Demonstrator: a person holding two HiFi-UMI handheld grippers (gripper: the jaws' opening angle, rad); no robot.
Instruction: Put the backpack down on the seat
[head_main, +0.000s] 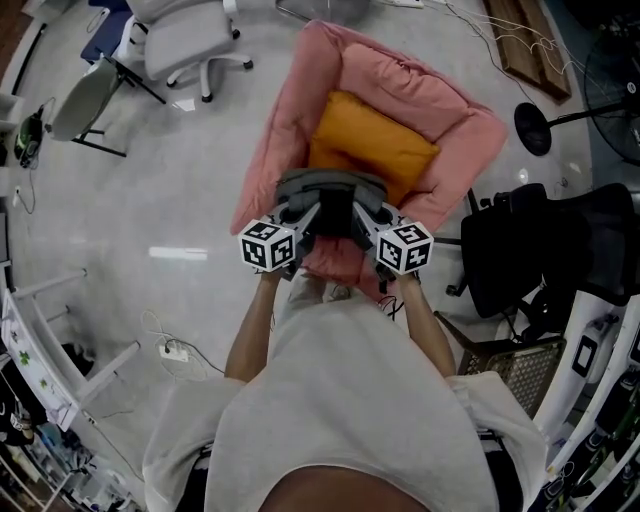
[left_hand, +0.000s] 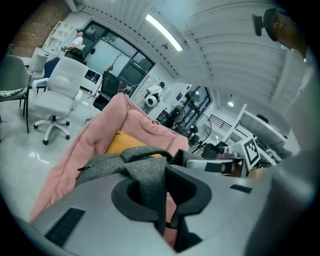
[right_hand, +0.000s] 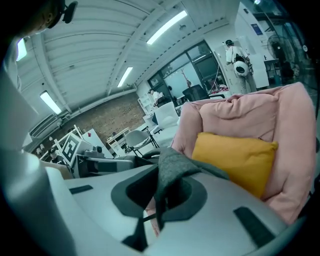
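**Backpack held over the seat, not yet released**

Head view: The grey backpack (head_main: 330, 190) hangs between the two grippers, directly over the front part of the pink seat (head_main: 285, 120). Its far edge sits just beside the orange cushion (head_main: 372, 145) that lies on the seat. The left gripper (head_main: 303, 218) and right gripper (head_main: 362, 218) meet the pack from the near side, one at each end of its top. Whether the bottom of the pack already touches the seat padding cannot be told from here, because the pack hides its own underside.

Left gripper view: The jaws are clamped on a grey fabric strap (left_hand: 150, 182), which fills the gap between them. The body of the pack lies just beyond, with the cushion and the seat's pink wall behind it.

Right gripper view: The jaws are likewise pinched together on a fold of grey strap (right_hand: 169, 172). The cushion fills the right of the picture and the seat back rises behind it.

Assessment: The carry to the seat appears done, and the pack is correctly placed above the target. The final lowering until the seat takes the weight is judged still outstanding. After that, both sets of jaws must open and come clear of the straps.
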